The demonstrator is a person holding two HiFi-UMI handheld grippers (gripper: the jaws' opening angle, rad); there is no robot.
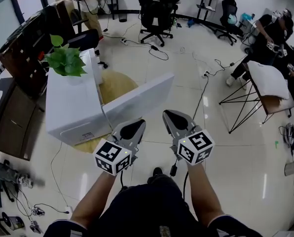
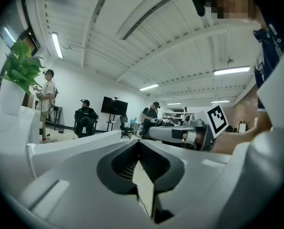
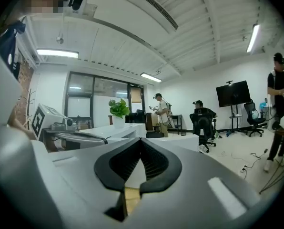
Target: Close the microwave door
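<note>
- Head view: the white microwave is seen from above at centre left, with a potted plant standing on its top at the far end.
- The microwave door is swung well out from the body, its free edge pointing to the right. The cavity behind it is hidden by the top panel and the door itself.
- The support under the microwave is mostly covered; only a round tan surface is shown behind the door.
- The left gripper is held just beside the door's near lower edge. Whether it touches the door cannot be told.
- The right gripper is held a little to the right, apart from the door.
- In the left gripper view, the left gripper's jaws are seen clenched tip to tip with nothing held between them. A white slab, apparently the door, is cut off at the left.
- In the right gripper view, the right gripper's jaws are likewise pressed together and empty, and the microwave is partly masked by the jaws.
- The person's forearms are cut off at the head view's bottom edge.
</note>
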